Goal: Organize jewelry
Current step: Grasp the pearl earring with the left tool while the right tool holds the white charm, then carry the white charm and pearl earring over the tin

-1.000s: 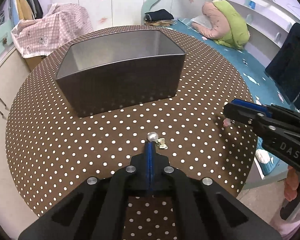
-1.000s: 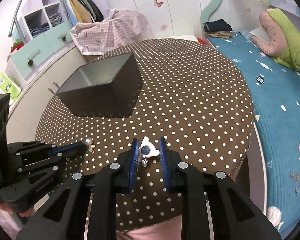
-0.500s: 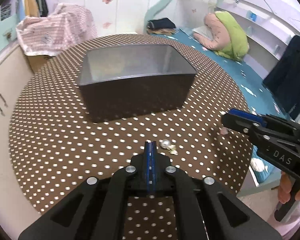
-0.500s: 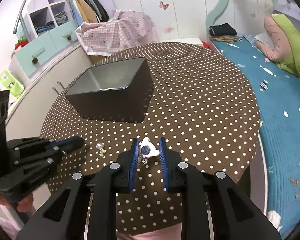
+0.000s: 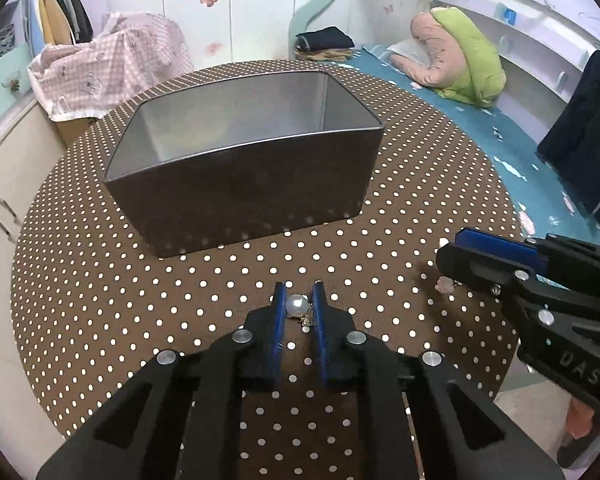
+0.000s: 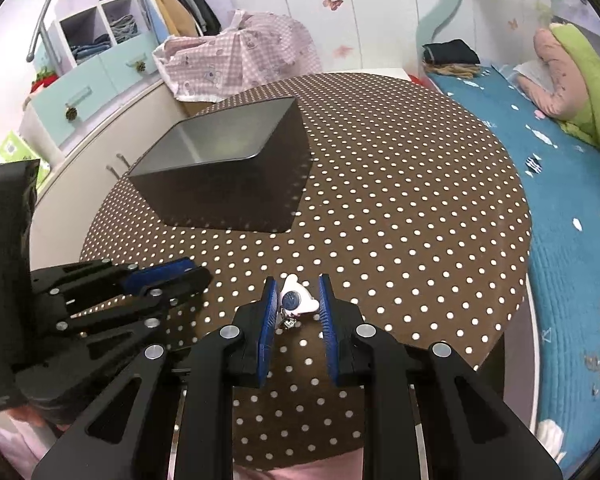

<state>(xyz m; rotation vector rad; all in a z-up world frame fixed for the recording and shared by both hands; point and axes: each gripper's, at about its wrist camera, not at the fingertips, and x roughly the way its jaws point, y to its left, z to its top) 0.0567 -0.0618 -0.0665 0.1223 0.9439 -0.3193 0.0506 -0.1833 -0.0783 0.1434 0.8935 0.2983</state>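
Your left claw (image 5: pixel 298 307) has just opened from shut to a narrow gap and moved in on the pearl earring (image 5: pixel 296 304), which now sits between its blue pads (image 5: pixel 278 312), seemingly against the left one, its small metal clasp trailing toward the right pad. It lies on the desk (image 5: pixel 100 280), not yet gripped, so closing looks like your next move. Your right claw (image 6: pixel 298 300) stands a little wider around the white bear charm (image 6: pixel 294 300), also on the desk and ungripped. The dark tin box (image 5: pixel 236 184) stands open beyond both pieces, near the middle of the desk; nothing lies between them and it. Mind that the two claws are near each other, and that the box's front wall must be cleared before dropping anything in. The pearl could roll as you squeeze.
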